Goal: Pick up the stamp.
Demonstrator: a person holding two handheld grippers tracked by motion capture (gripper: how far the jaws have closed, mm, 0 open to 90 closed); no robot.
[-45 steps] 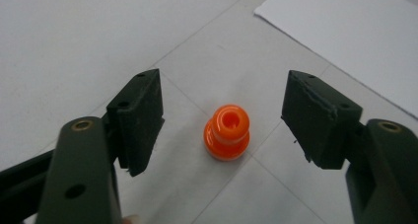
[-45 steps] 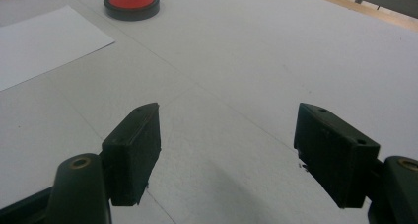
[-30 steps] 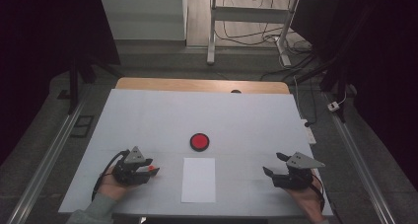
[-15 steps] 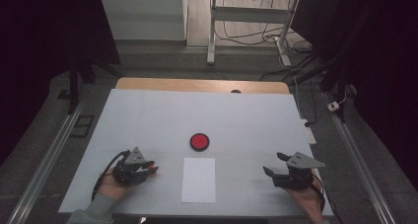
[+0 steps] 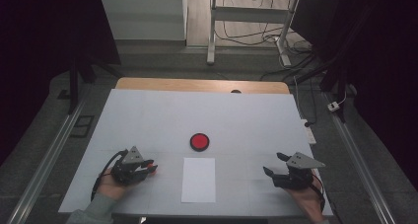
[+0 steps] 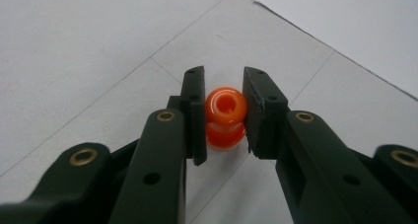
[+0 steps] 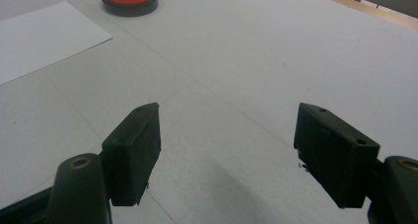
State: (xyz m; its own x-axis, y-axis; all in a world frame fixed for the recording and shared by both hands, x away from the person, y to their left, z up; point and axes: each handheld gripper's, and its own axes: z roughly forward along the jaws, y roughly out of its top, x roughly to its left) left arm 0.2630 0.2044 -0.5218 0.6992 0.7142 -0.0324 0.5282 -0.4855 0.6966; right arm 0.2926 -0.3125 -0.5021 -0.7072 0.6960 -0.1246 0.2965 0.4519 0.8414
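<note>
Pinching a small orange stamp-like knob (image 6: 226, 116), the left tool (image 6: 224, 113) is sitting low on the tabletop (image 5: 246, 120) at the near left, jaws having just been closing in, with the pads now pressing on both of its sides. It's looking like a little glossy plastic piece with a rounded head, a narrower waist and a hole in the top. It's standing just beside the white paper sheet (image 5: 198, 179), with the round red pad in its black rim (image 5: 199, 141) lying a bit further out.

What I'm worrying about: the pads are gripping on the curved head, so it could be squirting out or tipping once it's lifted, since round slick plastic isn't giving much to bite on.

Its long axis is running roughly upright, hole end pointing up toward the camera.

The right tool (image 7: 226, 150) is hovering with jaws wide apart, holding nothing.
</note>
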